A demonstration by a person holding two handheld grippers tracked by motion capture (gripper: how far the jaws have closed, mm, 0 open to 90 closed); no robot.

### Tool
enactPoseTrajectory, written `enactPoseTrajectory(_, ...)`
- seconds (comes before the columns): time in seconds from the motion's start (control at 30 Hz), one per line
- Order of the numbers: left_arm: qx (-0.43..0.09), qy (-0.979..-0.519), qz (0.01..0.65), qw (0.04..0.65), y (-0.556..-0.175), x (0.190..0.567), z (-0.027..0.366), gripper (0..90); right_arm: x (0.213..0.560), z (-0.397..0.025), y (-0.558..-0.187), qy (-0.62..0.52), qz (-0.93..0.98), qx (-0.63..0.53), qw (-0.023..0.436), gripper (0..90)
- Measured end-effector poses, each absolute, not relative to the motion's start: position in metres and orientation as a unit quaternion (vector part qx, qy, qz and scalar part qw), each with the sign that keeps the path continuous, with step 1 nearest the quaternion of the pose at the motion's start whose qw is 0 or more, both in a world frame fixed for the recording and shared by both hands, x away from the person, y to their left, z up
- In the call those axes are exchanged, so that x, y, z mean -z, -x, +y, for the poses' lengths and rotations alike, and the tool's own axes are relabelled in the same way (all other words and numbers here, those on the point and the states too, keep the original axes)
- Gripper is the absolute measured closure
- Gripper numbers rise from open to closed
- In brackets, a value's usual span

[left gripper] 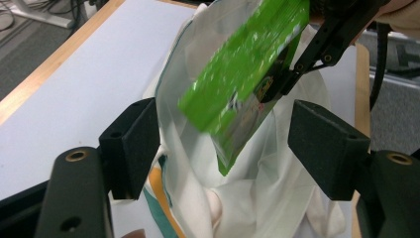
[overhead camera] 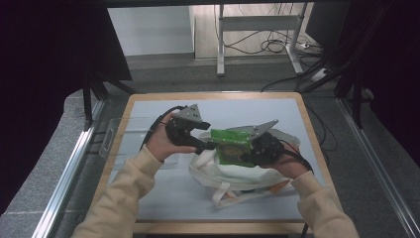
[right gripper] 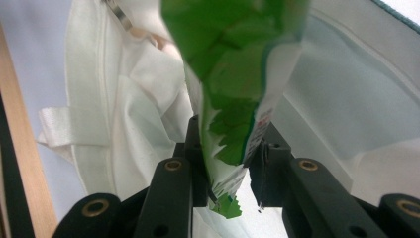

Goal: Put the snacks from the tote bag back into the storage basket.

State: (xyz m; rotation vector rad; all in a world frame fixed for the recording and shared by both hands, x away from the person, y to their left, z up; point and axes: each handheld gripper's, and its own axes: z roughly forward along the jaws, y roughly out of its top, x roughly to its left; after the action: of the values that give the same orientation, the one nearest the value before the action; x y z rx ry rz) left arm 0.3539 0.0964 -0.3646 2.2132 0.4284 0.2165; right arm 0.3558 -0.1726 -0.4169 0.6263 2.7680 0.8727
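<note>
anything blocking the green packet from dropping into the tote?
Nothing visible. The right gripper pinches the green packet by an edge, with its lower end at the mouth of the white tote bag. The left gripper's jaws stand open around that mouth, clear of the packet.

Green snack packet (overhead camera: 232, 145): thin plastic film, glossy, crinkled, glare streaks in left gripper view; serrated cut edge seen in right gripper view. White tote bag (overhead camera: 233, 173): woven cloth, matt, soft, creased; webbing handles, stitched seams, teal trim at rim. Left gripper (left gripper: 225, 144): pads looked matt black, slightly grainy rubber or foam; arms smooth black plastic with brass-coloured inserts. Right gripper (right gripper: 229, 163): same matt black plastic, brass inserts, grey plate on top dull. Table (overhead camera: 148, 106): pale matt sheet, smooth, framed by light wood edge. Sleeves (overhead camera: 124, 193): beige knit cloth, matt.
</note>
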Motion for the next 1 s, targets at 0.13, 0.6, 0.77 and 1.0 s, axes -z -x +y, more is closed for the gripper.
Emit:
enactPoseTrajectory(0.13,-0.087,-0.898,0.153,0.404,-0.362,0.361,0.088,28.0,0.416,-0.168,-0.357,-0.201,0.933,-0.286,0.088,71.8)
enactPoseTrajectory(0.6,-0.106,-0.938,0.091,0.318,-0.365,0.378,0.057,49.5,0.410,-0.159,-0.352,-0.175,0.939,-0.281,0.093,71.5)
enactPoseTrajectory(0.77,-0.101,-0.938,0.079,0.322,-0.365,0.378,0.057,65.3,0.409,-0.162,-0.353,-0.186,0.936,-0.283,0.098,71.4)
enactPoseTrajectory(1.0,-0.094,-0.940,0.069,0.322,-0.365,0.377,0.058,71.8,0.410,-0.164,-0.353,-0.188,0.934,-0.289,0.096,70.0)
